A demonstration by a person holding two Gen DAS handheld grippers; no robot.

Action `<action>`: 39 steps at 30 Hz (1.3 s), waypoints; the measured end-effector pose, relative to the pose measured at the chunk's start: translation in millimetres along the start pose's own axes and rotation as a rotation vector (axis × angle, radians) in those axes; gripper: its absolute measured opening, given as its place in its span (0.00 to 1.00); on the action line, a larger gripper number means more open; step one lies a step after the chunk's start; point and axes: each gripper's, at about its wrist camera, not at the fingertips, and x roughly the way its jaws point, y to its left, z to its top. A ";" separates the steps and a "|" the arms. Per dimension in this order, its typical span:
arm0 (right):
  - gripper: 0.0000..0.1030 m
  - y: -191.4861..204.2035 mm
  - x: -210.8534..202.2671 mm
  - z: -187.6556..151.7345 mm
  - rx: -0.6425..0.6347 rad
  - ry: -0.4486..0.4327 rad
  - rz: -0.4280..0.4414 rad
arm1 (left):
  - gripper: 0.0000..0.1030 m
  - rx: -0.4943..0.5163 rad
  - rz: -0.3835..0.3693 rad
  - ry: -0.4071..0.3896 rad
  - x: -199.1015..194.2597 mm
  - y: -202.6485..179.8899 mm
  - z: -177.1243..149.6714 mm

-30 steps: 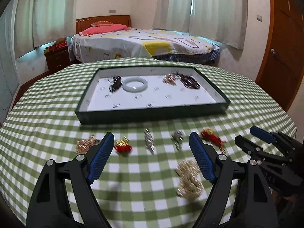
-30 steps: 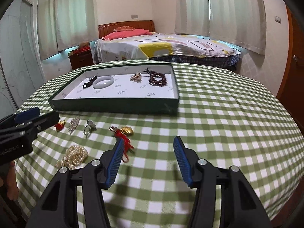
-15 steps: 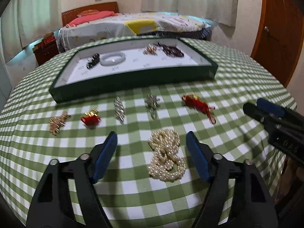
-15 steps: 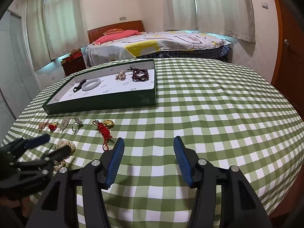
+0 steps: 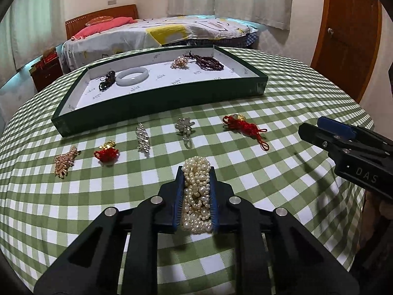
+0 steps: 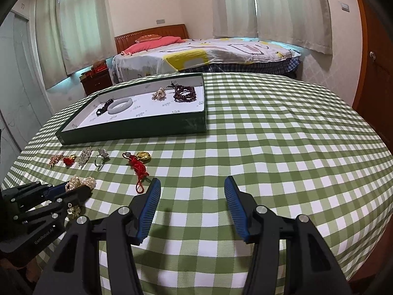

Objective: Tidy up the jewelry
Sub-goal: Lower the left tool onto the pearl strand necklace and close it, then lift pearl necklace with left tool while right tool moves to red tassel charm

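Observation:
My left gripper [image 5: 195,169] is shut on a bundle of cream pearls [image 5: 196,191] lying on the green checked tablecloth; the pearls fill the gap between the blue pads. The right wrist view shows the same gripper [image 6: 71,191] at the left with pearls [image 6: 82,182] bulging past its tips. The right gripper [image 6: 192,184] hovers open over bare cloth, nothing between its fingers. A dark green tray [image 5: 159,103] with a white floor holds a white bangle [image 5: 132,76], black beads [image 5: 106,81], a gold piece [image 5: 180,62] and a dark red bead bracelet [image 5: 208,61].
In a row before the tray lie a gold brooch [image 5: 64,161], a red and gold charm [image 5: 106,151], a silver brooch [image 5: 143,137], a silver ring [image 5: 184,126] and a red knotted cord with a gold ingot [image 5: 245,127]. A bed and a door stand behind the table.
The left gripper came down and forward over the pearls and its jaws shut on them. The right gripper stayed open and barely moved.

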 end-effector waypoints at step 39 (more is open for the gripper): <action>0.40 59.6 56.5 25.7 -0.103 0.126 0.085 | 0.18 -0.228 0.176 -0.060 -26.8 118.1 7.1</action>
